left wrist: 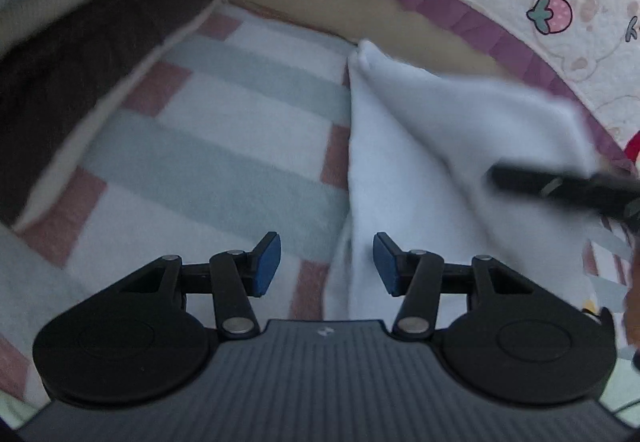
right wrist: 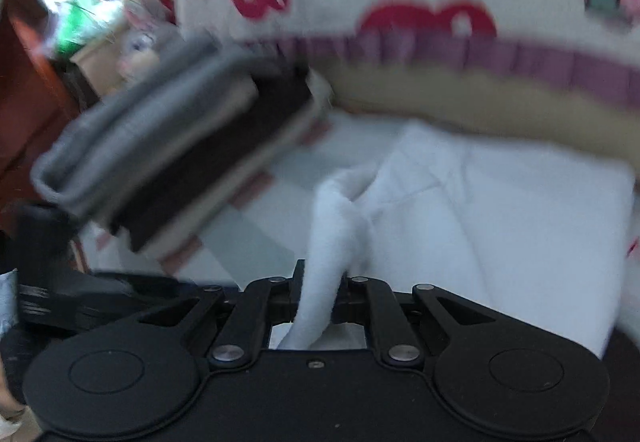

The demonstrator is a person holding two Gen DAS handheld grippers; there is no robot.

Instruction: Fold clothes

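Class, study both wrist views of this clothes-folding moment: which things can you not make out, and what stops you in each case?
- White garment: its type; right wrist view, bunched and motion-blurred.
- Folded stack: number of pieces; right wrist view, blurred.
- Right gripper: its pads; right wrist view, the cloth pinched between them covers them.
- Clutter at upper left: right wrist view, blurred and small.
- Dark bar: left wrist view, blurred and cut off by the right edge.

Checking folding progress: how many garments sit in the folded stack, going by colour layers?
3 at least: a grey garment on top, a cream one beneath, a dark one at the bottom. Motion blur may hide more.
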